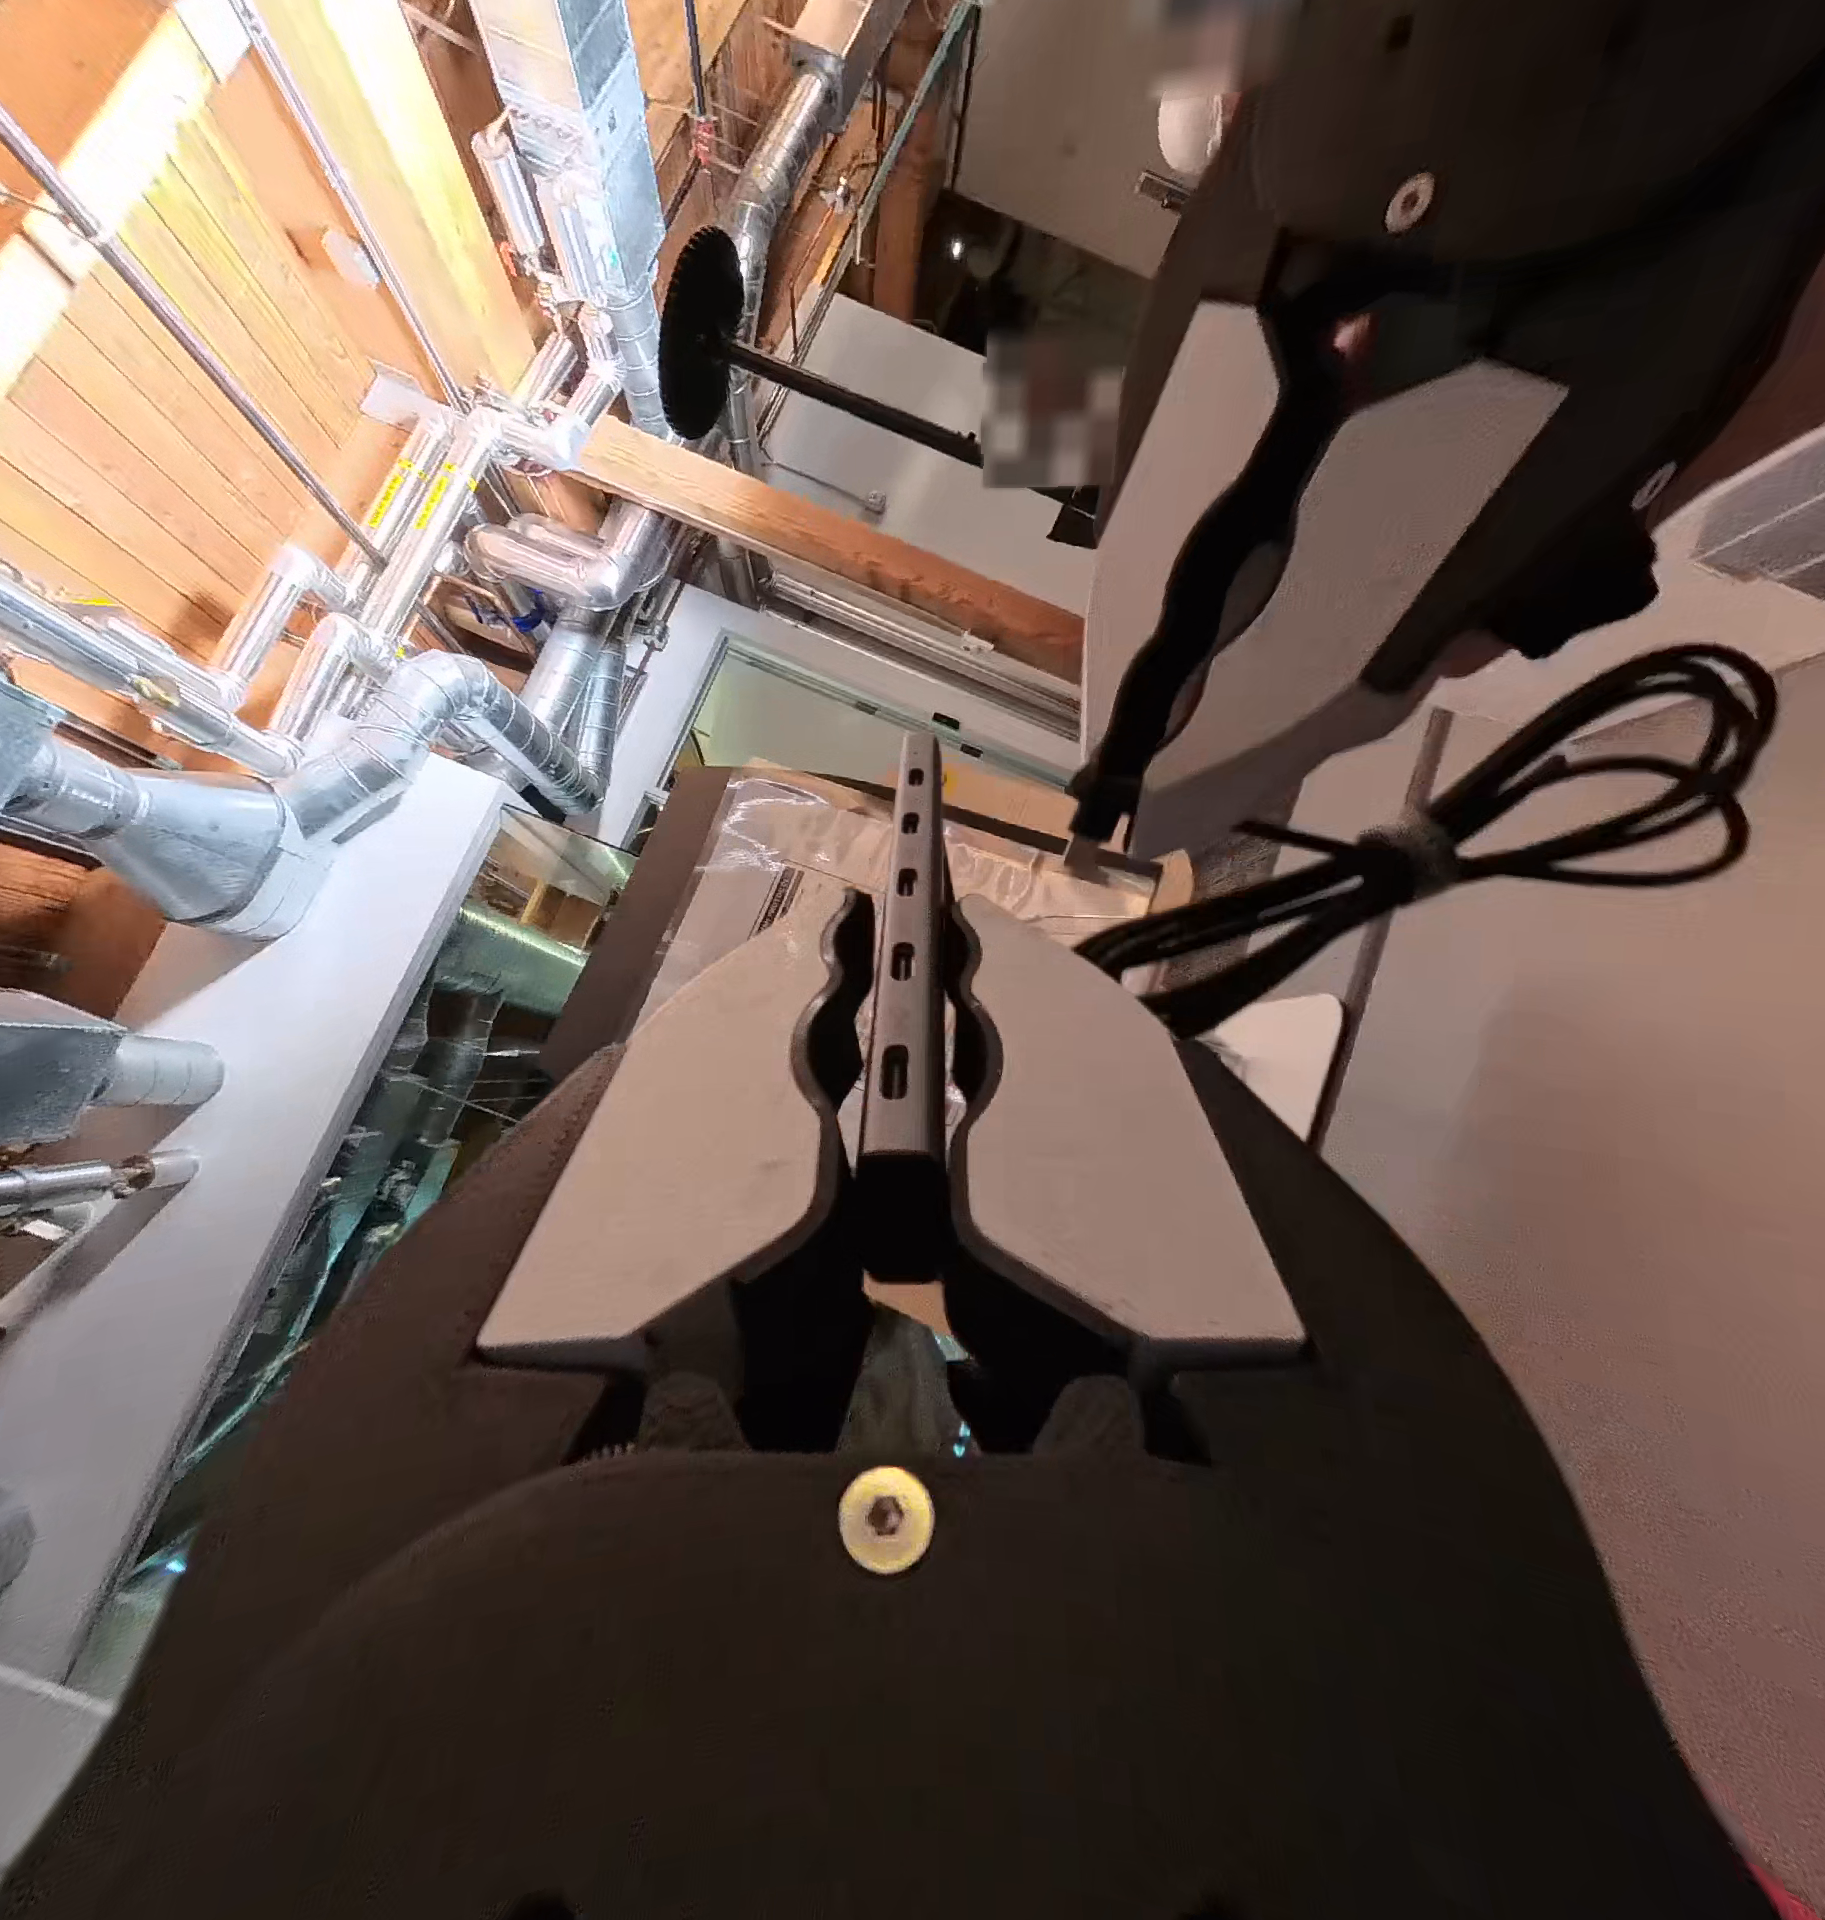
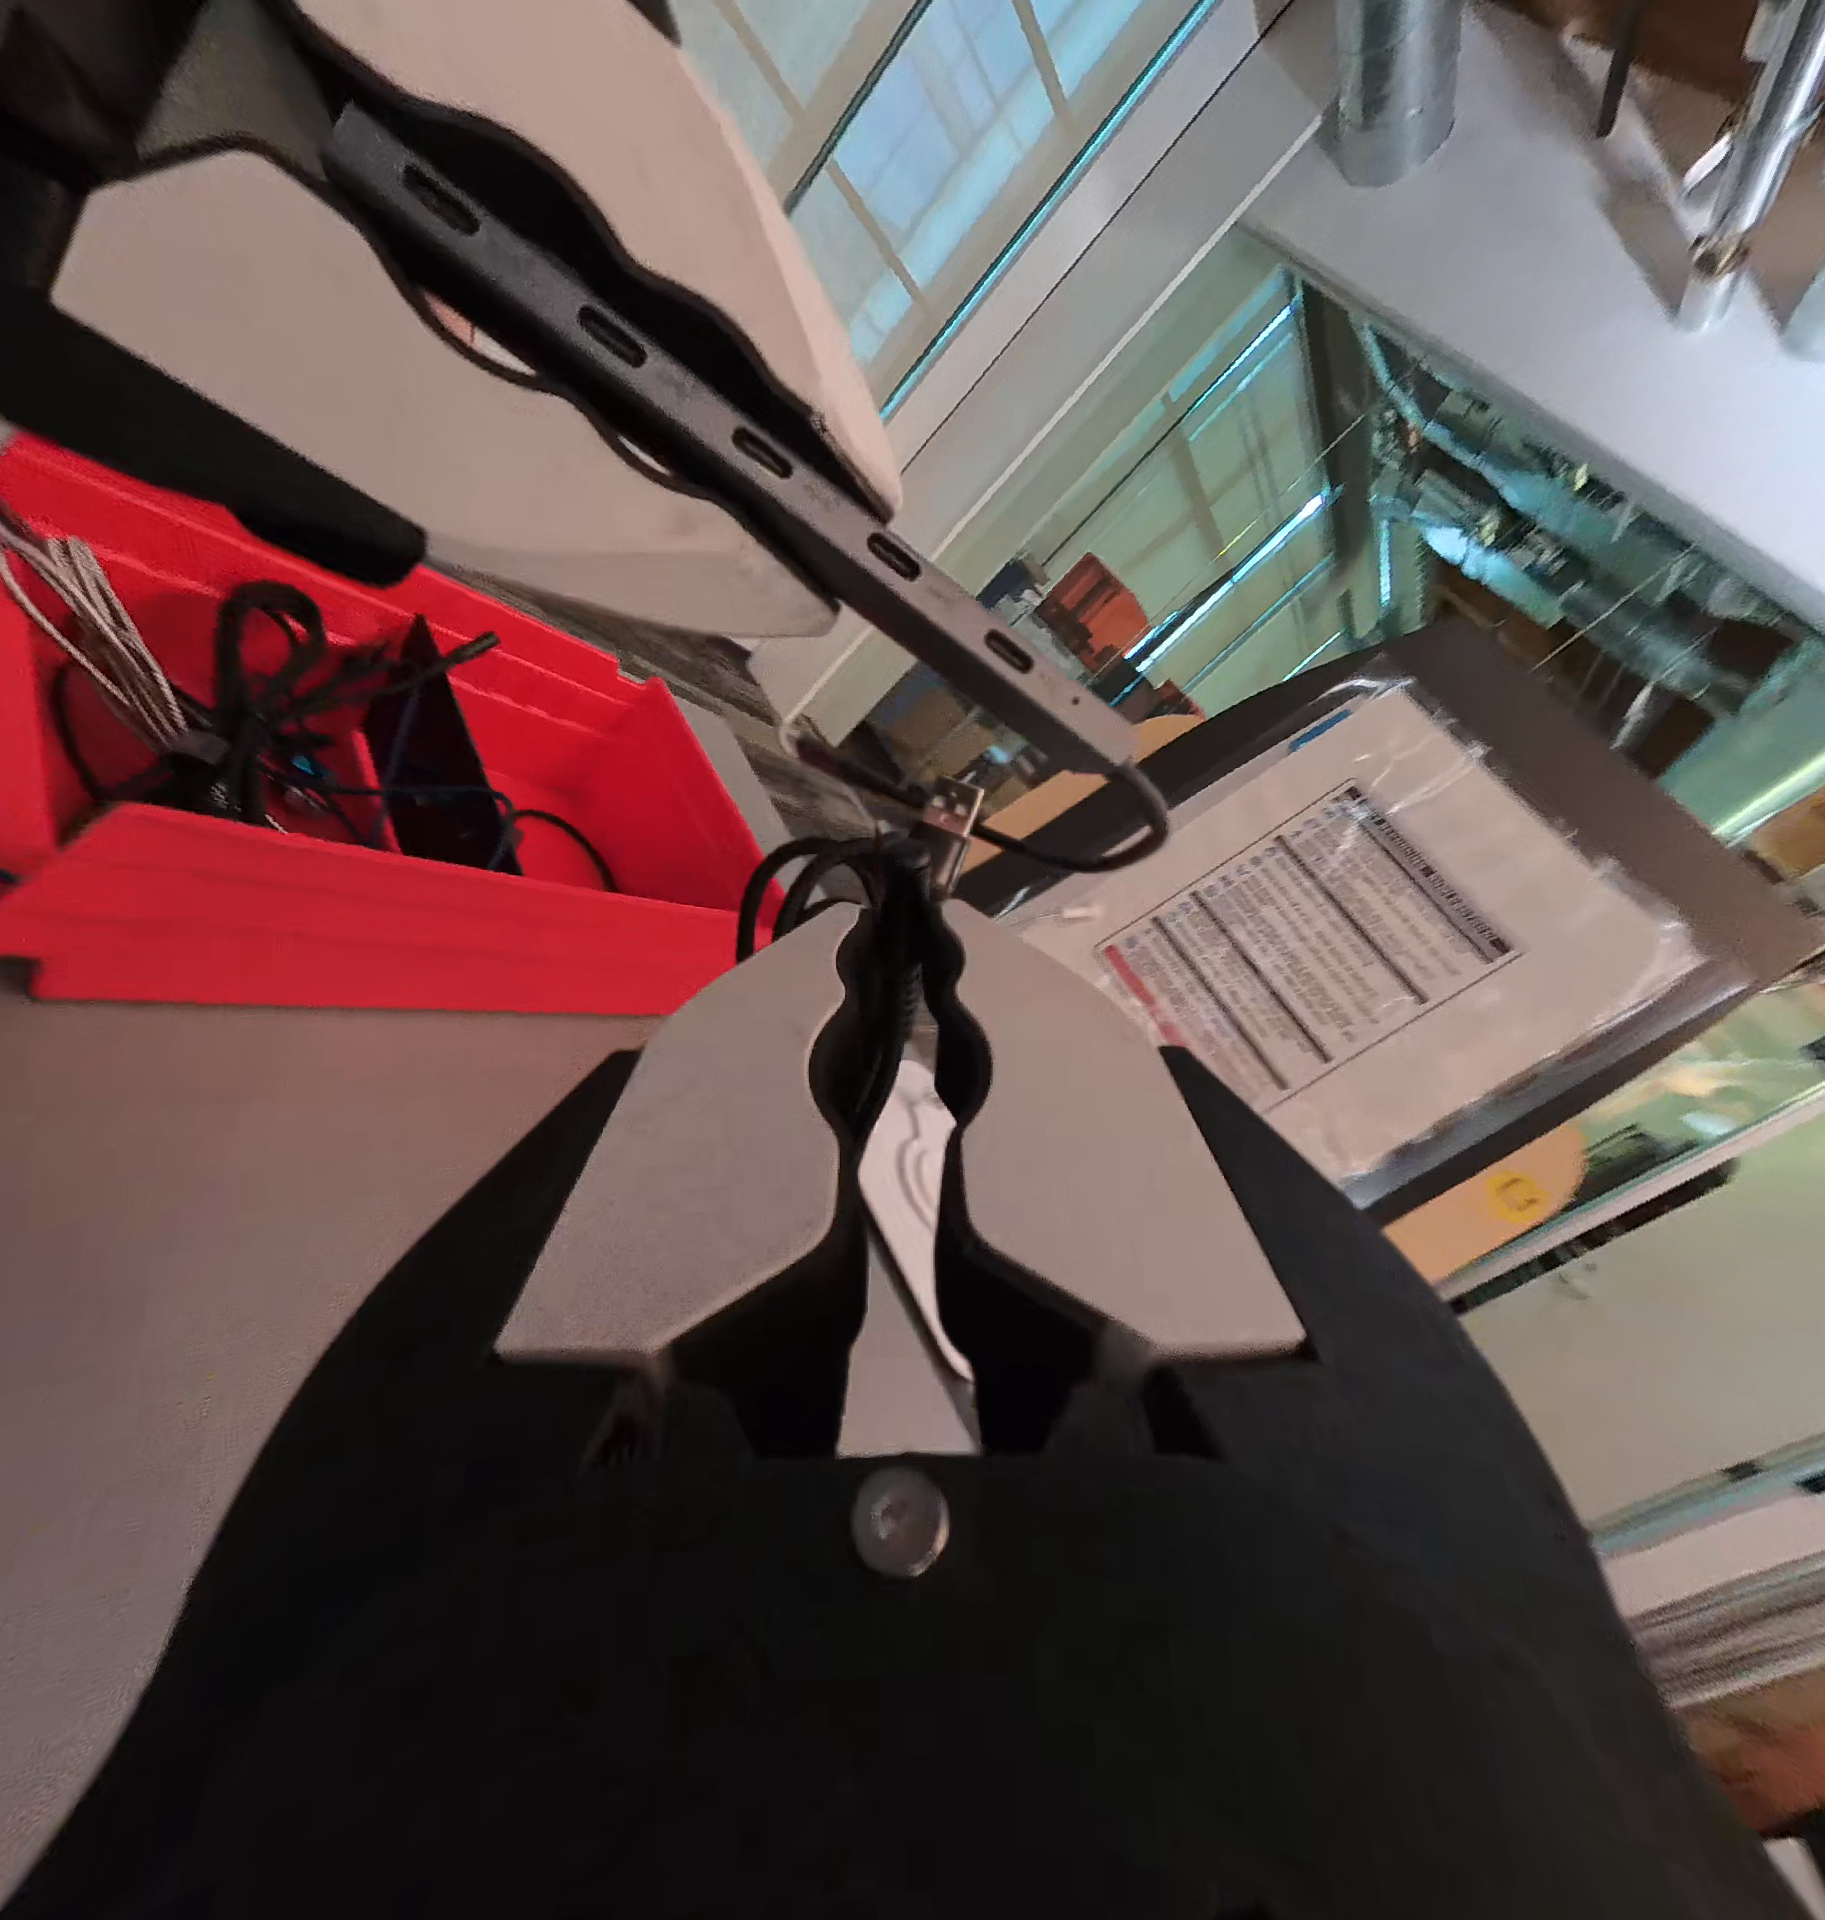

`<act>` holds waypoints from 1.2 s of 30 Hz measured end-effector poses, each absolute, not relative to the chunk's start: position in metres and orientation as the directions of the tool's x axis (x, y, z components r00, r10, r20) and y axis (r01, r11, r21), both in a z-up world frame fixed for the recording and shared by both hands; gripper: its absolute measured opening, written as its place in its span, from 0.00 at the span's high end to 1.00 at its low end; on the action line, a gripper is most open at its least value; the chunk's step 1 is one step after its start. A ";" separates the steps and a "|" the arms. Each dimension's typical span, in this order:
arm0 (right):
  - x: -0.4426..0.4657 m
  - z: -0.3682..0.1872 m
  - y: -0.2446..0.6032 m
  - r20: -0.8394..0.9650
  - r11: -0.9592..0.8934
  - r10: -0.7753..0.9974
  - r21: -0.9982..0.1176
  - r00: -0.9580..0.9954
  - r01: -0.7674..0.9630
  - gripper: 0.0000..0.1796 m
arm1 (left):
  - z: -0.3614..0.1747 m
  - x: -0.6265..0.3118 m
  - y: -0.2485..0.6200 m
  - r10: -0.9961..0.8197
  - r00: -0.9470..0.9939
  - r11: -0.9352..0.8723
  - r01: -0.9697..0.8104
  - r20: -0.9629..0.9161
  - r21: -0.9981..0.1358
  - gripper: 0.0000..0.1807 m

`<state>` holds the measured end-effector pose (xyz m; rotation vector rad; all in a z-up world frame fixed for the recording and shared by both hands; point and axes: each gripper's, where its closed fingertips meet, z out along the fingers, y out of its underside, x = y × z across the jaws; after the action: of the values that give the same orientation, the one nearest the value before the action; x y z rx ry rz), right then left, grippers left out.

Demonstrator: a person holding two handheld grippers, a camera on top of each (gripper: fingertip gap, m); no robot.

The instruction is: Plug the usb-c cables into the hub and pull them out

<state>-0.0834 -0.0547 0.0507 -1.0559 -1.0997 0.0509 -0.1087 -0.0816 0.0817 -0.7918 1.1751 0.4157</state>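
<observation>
Matte grey tabletop (image 2: 212,1195), slim slotted hub (image 1: 903,997)

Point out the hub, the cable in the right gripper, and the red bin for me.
hub (image 1: 910,925): left wrist view, on its port edge between the fingers.
cable (image 2: 892,997): right wrist view, on the black stretch clamped between the fingers.
red bin (image 2: 368,914): right wrist view, on its near wall.

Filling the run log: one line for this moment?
left gripper: shut on hub | right gripper: shut on cable | cable: unplugged
</observation>
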 end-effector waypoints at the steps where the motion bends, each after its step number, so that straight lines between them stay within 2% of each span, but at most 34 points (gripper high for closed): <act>1: -0.082 0.052 -0.057 0.721 0.563 0.490 -0.690 0.489 0.454 0.95 | 0.082 -0.110 -0.083 -0.117 0.351 0.676 -0.657 -0.929 -0.333 0.93; 10: -0.066 0.082 -0.092 0.892 0.740 0.252 -0.428 0.376 0.519 0.95 | 0.074 -0.116 -0.085 -0.136 0.252 0.688 -0.671 -0.958 -0.274 0.92; 15: -0.063 0.071 -0.081 0.950 0.710 0.128 -0.288 0.285 0.643 0.95 | 0.069 -0.108 -0.093 -0.159 0.218 0.701 -0.662 -0.963 -0.266 0.93; 36: -0.070 0.063 -0.096 0.979 0.755 0.110 -0.195 0.172 0.626 0.95 | 0.054 -0.093 -0.105 -0.196 0.129 0.741 -0.630 -0.972 -0.233 0.93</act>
<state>-0.0696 -0.0961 0.0628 -0.6634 -1.3717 -0.4068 -0.0934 -0.1050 0.0535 -0.7244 1.4383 0.3590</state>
